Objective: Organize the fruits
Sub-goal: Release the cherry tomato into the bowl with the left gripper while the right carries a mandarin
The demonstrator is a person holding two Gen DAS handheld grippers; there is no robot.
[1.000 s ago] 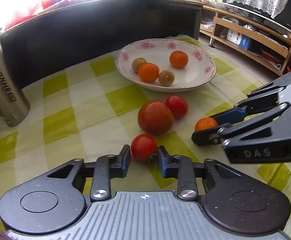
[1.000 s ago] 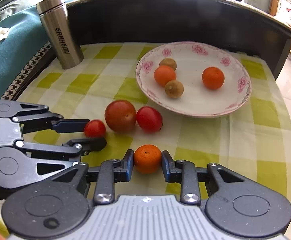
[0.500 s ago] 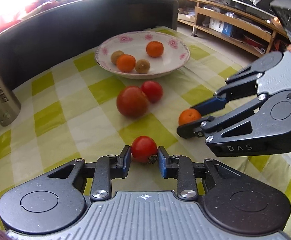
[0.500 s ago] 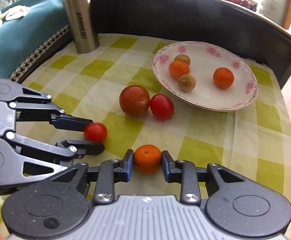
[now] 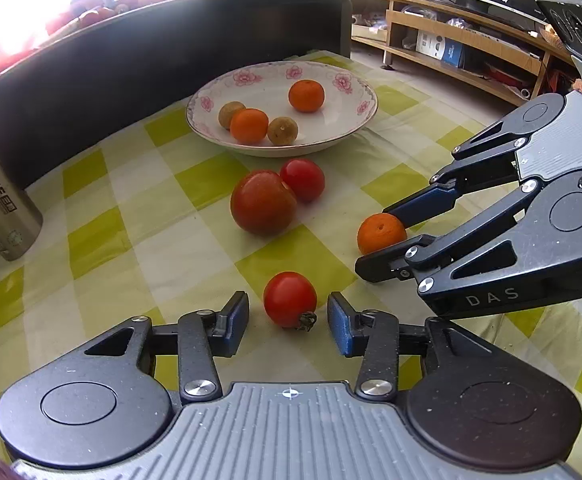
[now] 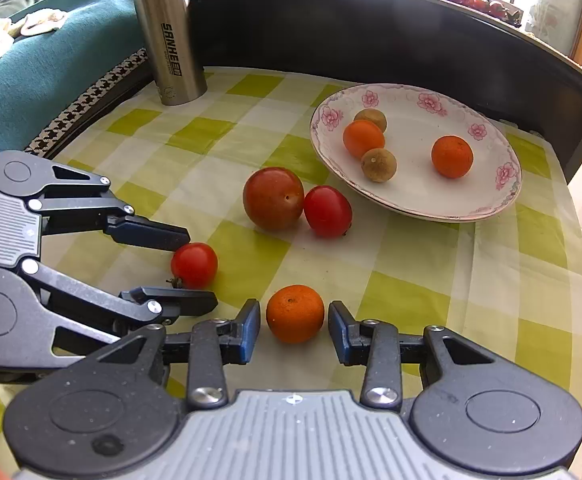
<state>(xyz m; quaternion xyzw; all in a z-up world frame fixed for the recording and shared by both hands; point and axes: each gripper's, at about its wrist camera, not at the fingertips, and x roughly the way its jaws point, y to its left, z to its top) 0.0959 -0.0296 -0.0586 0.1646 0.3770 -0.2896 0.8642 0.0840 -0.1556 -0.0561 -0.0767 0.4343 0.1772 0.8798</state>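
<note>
A small red tomato [image 5: 289, 299] lay between the open jaws of the left hand-held gripper [image 5: 288, 324], untouched. Beside it, an orange [image 6: 295, 313] sat likewise inside the open right hand-held gripper [image 6: 294, 332], probably bound for the floral plate [image 6: 503, 196]. Green-checked surface [image 6: 411, 296], living-room shelves [image 5: 471, 40] beyond.

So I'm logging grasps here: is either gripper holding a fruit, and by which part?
Nothing is held. The left gripper brackets the small tomato, the right gripper the orange; both are open, gaps at each side.
</note>
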